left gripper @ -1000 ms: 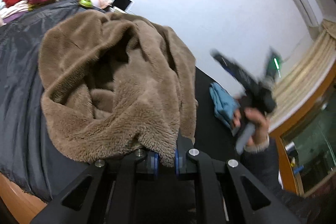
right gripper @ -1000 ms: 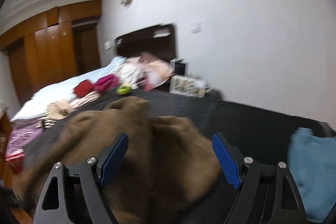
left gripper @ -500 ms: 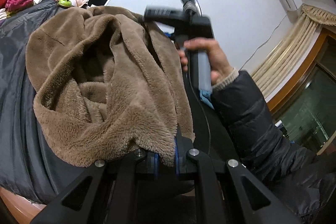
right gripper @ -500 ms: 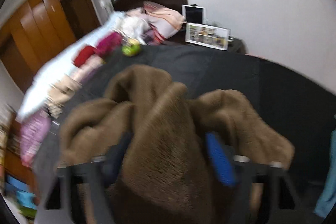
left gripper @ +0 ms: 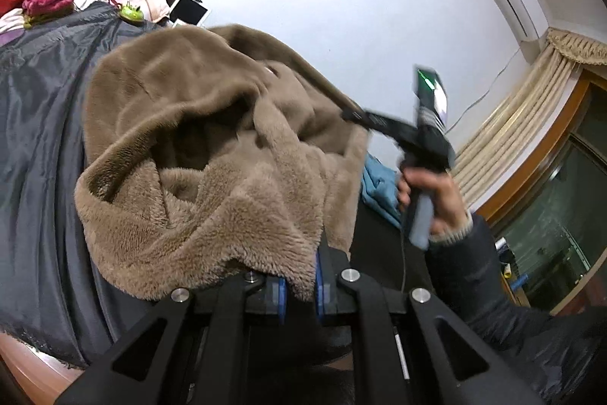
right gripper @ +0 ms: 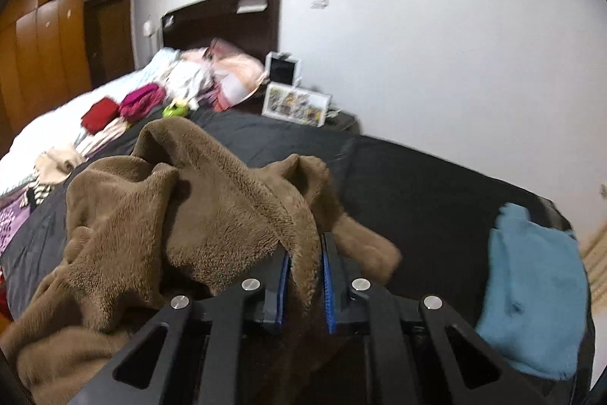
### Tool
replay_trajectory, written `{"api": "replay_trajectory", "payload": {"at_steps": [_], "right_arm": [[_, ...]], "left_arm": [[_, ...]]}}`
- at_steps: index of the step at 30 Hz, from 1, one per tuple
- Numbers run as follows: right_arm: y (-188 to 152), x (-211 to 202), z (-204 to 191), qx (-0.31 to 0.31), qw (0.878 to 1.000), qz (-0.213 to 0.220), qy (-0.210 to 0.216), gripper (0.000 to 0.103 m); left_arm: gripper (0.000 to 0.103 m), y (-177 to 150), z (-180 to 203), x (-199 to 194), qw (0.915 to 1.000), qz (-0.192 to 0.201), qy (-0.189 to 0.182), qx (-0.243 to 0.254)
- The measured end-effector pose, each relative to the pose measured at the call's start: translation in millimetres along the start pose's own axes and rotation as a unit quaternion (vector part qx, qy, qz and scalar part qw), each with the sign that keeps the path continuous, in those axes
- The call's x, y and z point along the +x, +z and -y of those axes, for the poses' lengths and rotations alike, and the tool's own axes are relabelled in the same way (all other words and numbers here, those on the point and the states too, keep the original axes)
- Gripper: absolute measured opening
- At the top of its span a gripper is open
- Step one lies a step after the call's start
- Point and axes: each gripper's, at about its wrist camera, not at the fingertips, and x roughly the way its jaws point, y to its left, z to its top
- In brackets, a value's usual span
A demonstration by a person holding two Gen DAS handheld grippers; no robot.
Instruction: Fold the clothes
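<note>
We have both claws clamped on the brown fleece garment (left gripper: 212,154): left gripper (left gripper: 299,285) pinches a hem edge between its blue pads, jaws narrow with only fabric thickness between them; right gripper (right gripper: 305,285) is likewise closed on a ridge of the same fleece, pads nearly together. The two-point hold makes sense as a way to pick out two edges so the bunched cloth can be pulled taut and laid flat, our read, not something shown. The garment is still a crumpled heap, draped ahead of and over the left claw, piled ahead and to the left of the right claw, resting on the dark bed cover (right gripper: 436,185). In the left view the right hand (left gripper: 432,200) and its tool sit off to the right of the claw, past the far side of the fleece. A blue folded cloth (right gripper: 531,298) lies to the right of the right claw, apart from the fleece but inside any spread-out footprint, so it could get in the way. Further ahead: red and pink clothes (right gripper: 125,105), a green toy (right gripper: 176,109), and a picture frame (right gripper: 296,103), all well clear
</note>
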Motion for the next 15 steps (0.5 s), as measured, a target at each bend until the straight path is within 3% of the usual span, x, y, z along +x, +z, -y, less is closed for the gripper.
{"api": "replay_trajectory", "payload": {"at_steps": [6, 12, 15], "right_arm": [[-40.3, -68.1, 29.5, 0.016, 0.995, 0.07, -0.063, 0.016], [-103.6, -121.8, 52.9, 0.032, 0.995, 0.061, -0.078, 0.016], [-140.6, -122.9, 49.1, 0.023, 0.999, -0.006, -0.036, 0.016]], "left_arm": [[0.012, 10.5, 13.1, 1.5, 0.9999, 0.01, 0.002, 0.011], [0.012, 26.8, 12.9, -9.1, 0.9991, 0.038, 0.012, 0.009], [0.012, 32.1, 4.7, -5.4, 0.999, 0.036, 0.024, 0.005]]}}
